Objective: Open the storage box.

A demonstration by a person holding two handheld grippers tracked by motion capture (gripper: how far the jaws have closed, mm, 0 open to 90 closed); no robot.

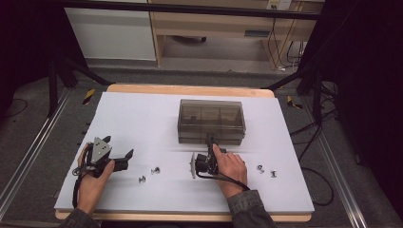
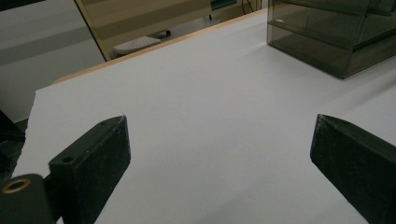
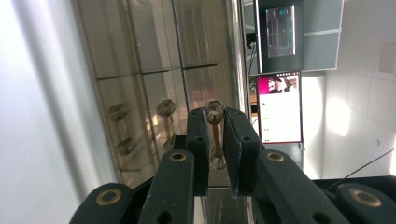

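A smoky see-through box [image 1: 211,121] with several compartments stands at the middle of the white table [image 1: 142,118]. My right gripper [image 1: 209,141] reaches to the box's front face, turned on its side, and is shut on a small metal bolt [image 3: 215,122]. The bolt's head pokes out past the jaw tips [image 3: 215,116], right against the box wall [image 3: 140,70]. My left gripper [image 1: 125,158] rests on the table at the left, far from the box. Its jaws stand wide open [image 2: 219,135] over bare white surface, and the box [image 2: 327,42] lies off to its upper right.
Loose bolts lie near the front of the table: two [image 1: 155,170] [image 1: 141,179] between the hands and two [image 1: 260,167] [image 1: 273,174] right of the right hand. Cables trail from both grippers. Black stand legs and wooden furniture lie beyond the table's far edge.
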